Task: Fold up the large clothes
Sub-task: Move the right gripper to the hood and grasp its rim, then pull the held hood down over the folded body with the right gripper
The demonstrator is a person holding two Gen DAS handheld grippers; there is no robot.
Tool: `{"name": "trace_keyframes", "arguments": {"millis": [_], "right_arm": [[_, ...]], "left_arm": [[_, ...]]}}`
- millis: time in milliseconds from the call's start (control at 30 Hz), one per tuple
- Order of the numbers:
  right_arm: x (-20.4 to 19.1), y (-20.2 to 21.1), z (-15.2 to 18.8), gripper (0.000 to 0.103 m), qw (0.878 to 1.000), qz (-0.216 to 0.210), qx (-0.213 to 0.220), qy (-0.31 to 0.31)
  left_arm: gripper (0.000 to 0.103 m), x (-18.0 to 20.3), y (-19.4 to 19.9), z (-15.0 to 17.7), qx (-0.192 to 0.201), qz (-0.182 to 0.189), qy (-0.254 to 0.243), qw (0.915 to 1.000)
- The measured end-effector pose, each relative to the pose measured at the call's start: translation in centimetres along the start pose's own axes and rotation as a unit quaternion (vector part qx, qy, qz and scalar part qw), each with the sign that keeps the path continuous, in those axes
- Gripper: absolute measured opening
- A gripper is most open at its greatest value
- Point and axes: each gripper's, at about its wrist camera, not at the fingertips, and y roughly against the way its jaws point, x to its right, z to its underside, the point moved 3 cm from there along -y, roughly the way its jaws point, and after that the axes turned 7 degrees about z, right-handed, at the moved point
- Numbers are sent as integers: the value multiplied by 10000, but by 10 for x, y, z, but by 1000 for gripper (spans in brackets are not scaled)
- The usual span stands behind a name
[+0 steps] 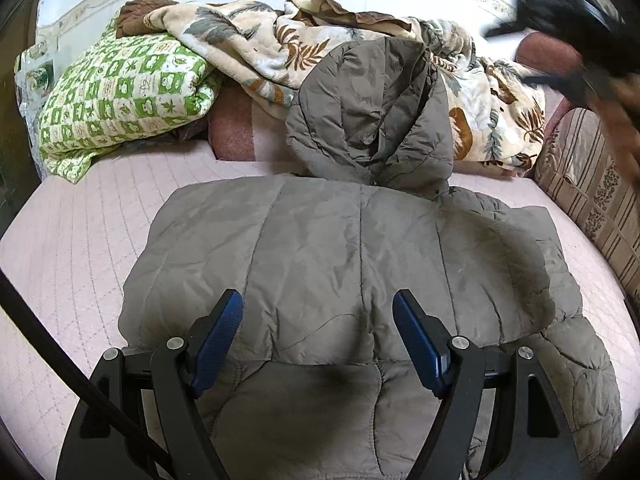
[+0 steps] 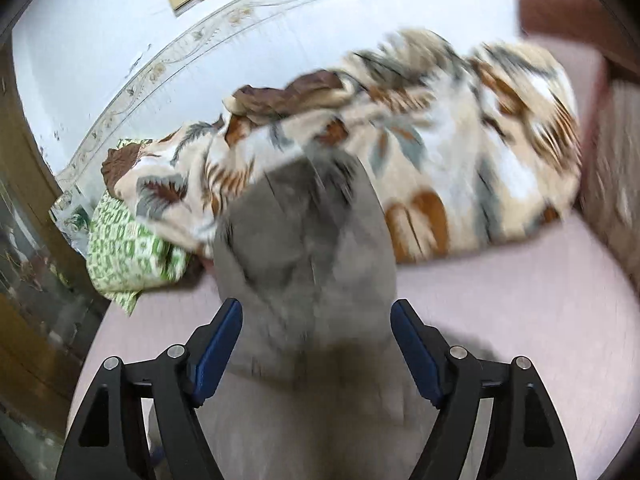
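Note:
A grey-brown quilted down jacket [image 1: 352, 248] lies folded on the pink bed sheet [image 1: 80, 232]. Its hood [image 1: 372, 112] stands up against the bedding behind it. My left gripper [image 1: 318, 308] is open and empty, its jaws wide apart just above the jacket's near fold. My right gripper [image 2: 316, 316] is open and empty above the jacket, facing the hood [image 2: 304, 248]; this view is blurred by motion. The right gripper also shows as a dark blurred shape at the top right of the left wrist view [image 1: 568, 32].
A leaf-print blanket [image 1: 280, 40] and a green checked quilt [image 1: 120, 92] are heaped at the back by the wall. A striped cushion [image 1: 592, 196] lines the right edge of the bed. A black cable [image 1: 60, 360] crosses the lower left. A wooden cabinet [image 2: 24, 240] stands at left.

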Motion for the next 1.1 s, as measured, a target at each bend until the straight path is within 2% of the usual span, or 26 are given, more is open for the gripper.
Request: {"name": "trace_keyframes", "arguments": {"millis": [233, 367, 500, 533, 567, 600, 633, 733, 833, 1000, 1100], "right_arm": [[-23, -79, -75, 81, 9996, 215, 101, -158], [-19, -113, -96, 81, 9983, 288, 181, -472], [-17, -144, -102, 81, 9969, 456, 79, -644], [-16, -149, -101, 75, 9965, 485, 79, -678], [-16, -155, -98, 60, 9965, 482, 37, -679], [-17, -158, -97, 10, 9965, 576, -6, -610], [-18, -160, -95, 3, 9961, 727, -57, -493], [-20, -144, -89, 3, 9970, 654, 140, -394], [-18, -111, -83, 2, 9971, 537, 370, -384], [-27, -36, -61, 2, 9974, 328, 629, -117], [-38, 15, -36, 2, 9968, 166, 771, 93]], "left_arm": [[77, -4, -11, 3, -191, 138, 134, 9996], [77, -5, -12, 4, -223, 145, 120, 9996], [77, -9, -15, 5, -260, 166, 192, 9993], [77, -9, -15, 5, -276, 180, 214, 9992], [77, -10, -15, 5, -282, 184, 214, 9992], [77, -10, -15, 5, -284, 184, 209, 9992], [77, -10, -15, 4, -277, 187, 205, 9992], [77, -11, -12, 2, -251, 195, 222, 9992], [77, -15, -5, -2, -180, 208, 303, 9992], [77, -24, 8, -9, 1, 80, 341, 9994], [77, -31, 15, -12, 109, -47, 349, 9993]]}}
